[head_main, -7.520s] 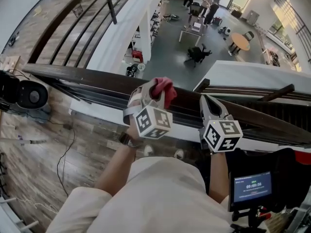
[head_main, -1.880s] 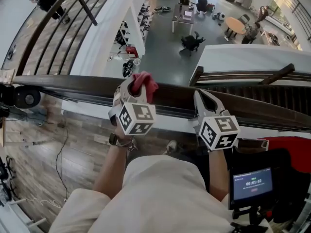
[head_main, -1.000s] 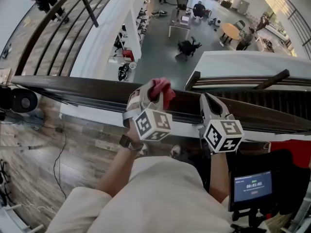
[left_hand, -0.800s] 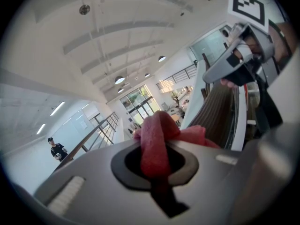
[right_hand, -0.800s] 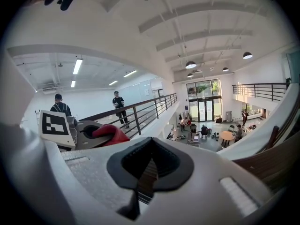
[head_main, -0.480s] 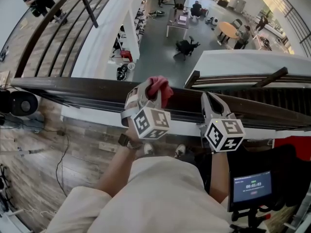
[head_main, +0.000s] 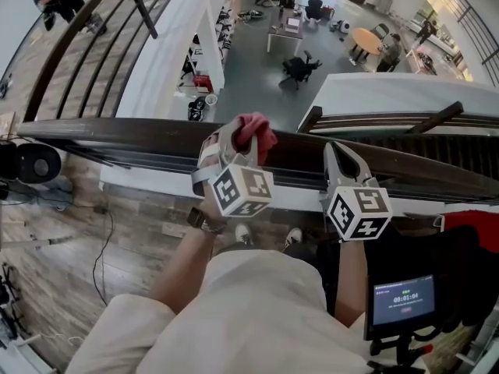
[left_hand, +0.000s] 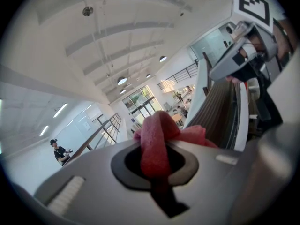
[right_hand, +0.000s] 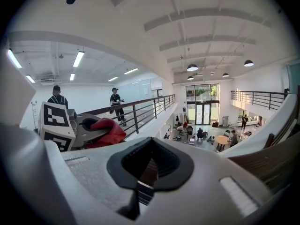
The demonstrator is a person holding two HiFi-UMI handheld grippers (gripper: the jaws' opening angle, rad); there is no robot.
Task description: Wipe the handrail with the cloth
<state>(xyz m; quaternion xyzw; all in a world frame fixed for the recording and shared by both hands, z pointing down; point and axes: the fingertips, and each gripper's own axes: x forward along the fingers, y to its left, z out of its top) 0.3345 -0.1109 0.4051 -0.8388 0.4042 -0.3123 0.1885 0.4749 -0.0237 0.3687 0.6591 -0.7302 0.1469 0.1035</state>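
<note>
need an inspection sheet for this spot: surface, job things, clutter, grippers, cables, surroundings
surface: dark wooden handrail, runs left to right
job's things: red cloth, over the handrail
clutter: black device at left; lit screen at lower right
grippers: left gripper shut on the red cloth; right gripper shut, empty, by the handrail
cables: black cable on the wooden floor
surroundings: open hall below, people, tables
</note>
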